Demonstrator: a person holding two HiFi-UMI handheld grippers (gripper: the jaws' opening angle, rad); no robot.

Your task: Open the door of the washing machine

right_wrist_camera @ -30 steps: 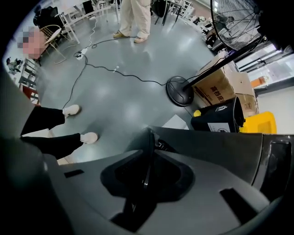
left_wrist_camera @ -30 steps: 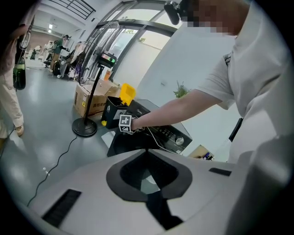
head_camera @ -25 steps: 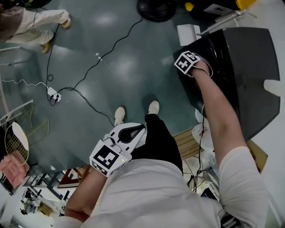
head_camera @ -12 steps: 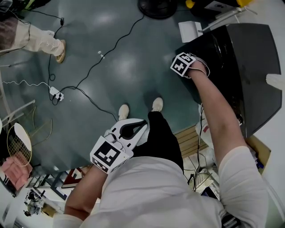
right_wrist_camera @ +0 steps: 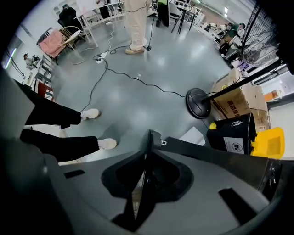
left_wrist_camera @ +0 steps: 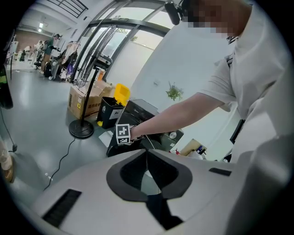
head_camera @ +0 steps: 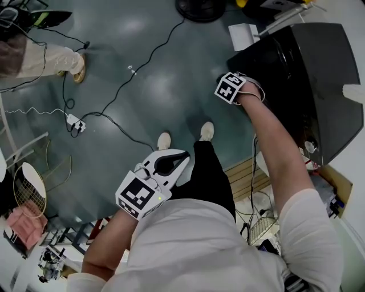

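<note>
The black washing machine (head_camera: 319,74) stands at the upper right of the head view. Its glossy door (head_camera: 263,68) is swung out from the body. My right gripper (head_camera: 232,90) points straight down at the door's outer edge, its marker cube on top hiding the jaws there. In the right gripper view the thin door edge with its latch (right_wrist_camera: 155,137) runs between the jaws of the right gripper (right_wrist_camera: 147,153), which are closing on it. My left gripper (head_camera: 183,155) hangs shut and empty by my left leg, away from the machine (left_wrist_camera: 138,110).
Black cables and a white power strip (head_camera: 73,122) cross the grey floor. A fan base (head_camera: 199,8) and a white box (head_camera: 242,35) lie near the machine. Another person's legs (head_camera: 51,57) are at upper left. A wooden pallet (head_camera: 248,177) sits below the machine.
My right gripper has moved left and away from the machine body, bringing the door edge with it. The left gripper shifted slightly. The person at upper left has stepped.
</note>
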